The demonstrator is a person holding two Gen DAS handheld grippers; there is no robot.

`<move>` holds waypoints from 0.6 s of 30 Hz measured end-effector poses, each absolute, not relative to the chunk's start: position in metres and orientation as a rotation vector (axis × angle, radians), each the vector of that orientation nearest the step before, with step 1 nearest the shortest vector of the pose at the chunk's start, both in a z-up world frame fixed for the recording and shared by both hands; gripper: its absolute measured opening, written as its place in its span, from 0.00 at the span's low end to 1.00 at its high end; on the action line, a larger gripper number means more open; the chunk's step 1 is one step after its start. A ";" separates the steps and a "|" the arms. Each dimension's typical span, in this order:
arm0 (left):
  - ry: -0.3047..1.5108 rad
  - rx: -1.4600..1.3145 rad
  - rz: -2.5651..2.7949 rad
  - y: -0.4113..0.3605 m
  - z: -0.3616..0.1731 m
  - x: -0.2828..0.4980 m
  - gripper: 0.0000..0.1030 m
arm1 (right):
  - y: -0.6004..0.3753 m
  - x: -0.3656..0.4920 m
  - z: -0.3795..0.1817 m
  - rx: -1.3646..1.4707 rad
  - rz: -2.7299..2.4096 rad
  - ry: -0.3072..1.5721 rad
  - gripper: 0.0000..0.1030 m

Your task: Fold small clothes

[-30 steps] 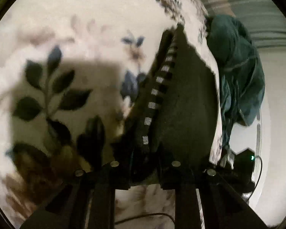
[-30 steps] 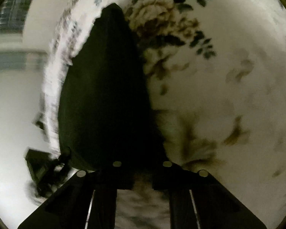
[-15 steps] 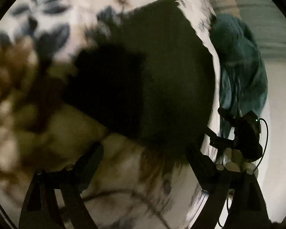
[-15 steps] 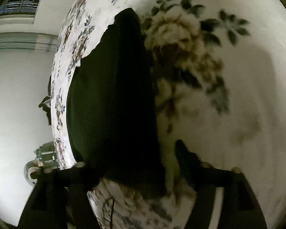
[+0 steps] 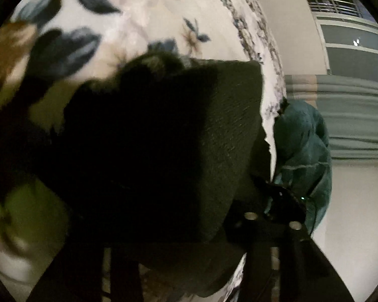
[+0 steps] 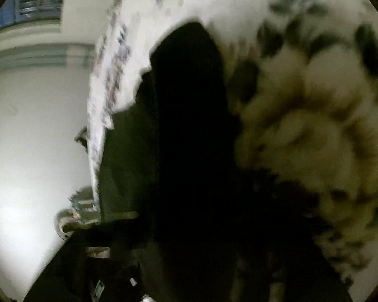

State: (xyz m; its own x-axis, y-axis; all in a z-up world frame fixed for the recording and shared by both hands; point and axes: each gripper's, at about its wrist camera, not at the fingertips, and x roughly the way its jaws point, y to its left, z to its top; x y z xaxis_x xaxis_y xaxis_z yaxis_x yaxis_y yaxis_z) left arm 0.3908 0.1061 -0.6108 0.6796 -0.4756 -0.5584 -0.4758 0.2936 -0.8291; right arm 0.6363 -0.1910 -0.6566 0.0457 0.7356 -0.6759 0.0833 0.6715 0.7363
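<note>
Close in front of the left tool (image 5: 189,229) the dark garment (image 5: 163,138) drapes over its spread fingers; whether anything is pinched I cannot tell. The right tool (image 6: 189,264) is lost in shadow, state unclear. Lay the fold flat on the floral bed (image 5: 151,12), edges matched; beyond lies a teal cloth (image 5: 305,151).
</note>
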 end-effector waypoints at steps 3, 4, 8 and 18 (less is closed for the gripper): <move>0.912 -1.292 -0.074 0.118 -0.601 0.394 0.25 | -0.189 0.628 -0.648 0.735 0.510 1.425 0.32; 0.930 -1.282 -0.100 0.121 -0.597 0.396 0.25 | -0.190 0.621 -0.642 0.748 0.491 1.406 0.30; 0.998 -1.202 -0.221 0.144 -0.570 0.401 0.23 | -0.198 0.564 -0.607 0.829 0.423 1.310 0.27; 1.277 -0.866 -0.322 0.168 -0.553 0.386 0.32 | -0.165 0.325 -0.613 1.115 0.288 1.422 0.34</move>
